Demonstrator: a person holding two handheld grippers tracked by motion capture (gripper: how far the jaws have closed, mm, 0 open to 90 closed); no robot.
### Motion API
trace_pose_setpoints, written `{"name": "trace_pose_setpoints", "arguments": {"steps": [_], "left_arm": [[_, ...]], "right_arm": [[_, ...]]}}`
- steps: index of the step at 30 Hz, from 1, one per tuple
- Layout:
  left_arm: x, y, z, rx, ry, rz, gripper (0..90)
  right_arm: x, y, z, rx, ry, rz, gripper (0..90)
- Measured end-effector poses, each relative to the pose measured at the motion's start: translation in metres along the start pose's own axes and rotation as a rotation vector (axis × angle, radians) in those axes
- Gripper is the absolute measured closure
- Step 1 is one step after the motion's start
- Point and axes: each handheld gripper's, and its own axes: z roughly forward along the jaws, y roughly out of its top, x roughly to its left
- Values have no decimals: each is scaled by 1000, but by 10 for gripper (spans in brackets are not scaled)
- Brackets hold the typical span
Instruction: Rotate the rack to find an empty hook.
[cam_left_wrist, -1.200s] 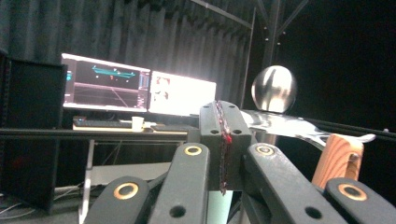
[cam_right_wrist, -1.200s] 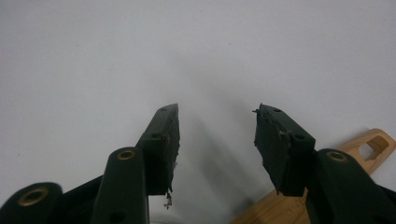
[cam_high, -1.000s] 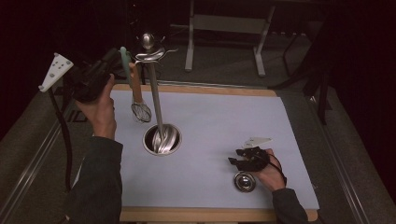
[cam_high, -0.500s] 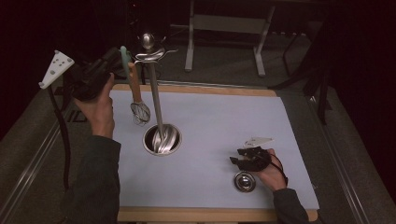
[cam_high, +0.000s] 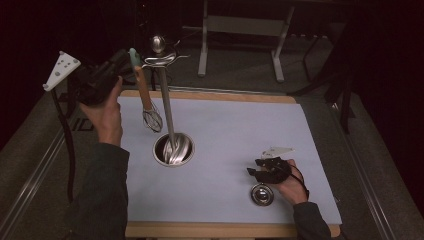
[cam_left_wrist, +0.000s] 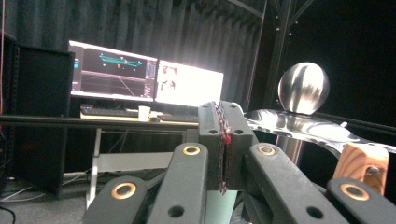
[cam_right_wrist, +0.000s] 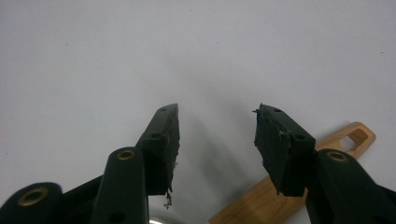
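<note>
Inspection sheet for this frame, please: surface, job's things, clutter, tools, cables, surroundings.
Surface: pale mat on a wooden board.
Job's things: wood-handled whisk held up beside the steel utensil stand; small round metal utensil with a wooden handle by the right hand.
Clutter: nothing seen.
Tools: left tool shut on the whisk's teal tip; right tool open over the mat, holding nothing.
Cables: black cable hangs from the left tool.
Surroundings: two lit monitors, dark curtains.
</note>
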Motion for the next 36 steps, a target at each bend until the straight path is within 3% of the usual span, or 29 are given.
{"name": "trace_pose_setpoints", "arguments": {"steps": [6, 18, 29, 36], "left_arm": [[4, 1, -7, -1, 8, 5, 889], [16, -11, -22, 65, 61, 32, 883], [14, -26, -27, 138, 57, 76, 871], [17, -37, -31, 163, 54, 64, 866]], "right_arm": [[-2, -1, -2, -5, -4, 6, 491], [-5, -3, -5, -8, -10, 19, 488], [-9, -4, -9, -12, -18, 28, 487], [-11, -5, -12, -18, -24, 33, 487]]}}
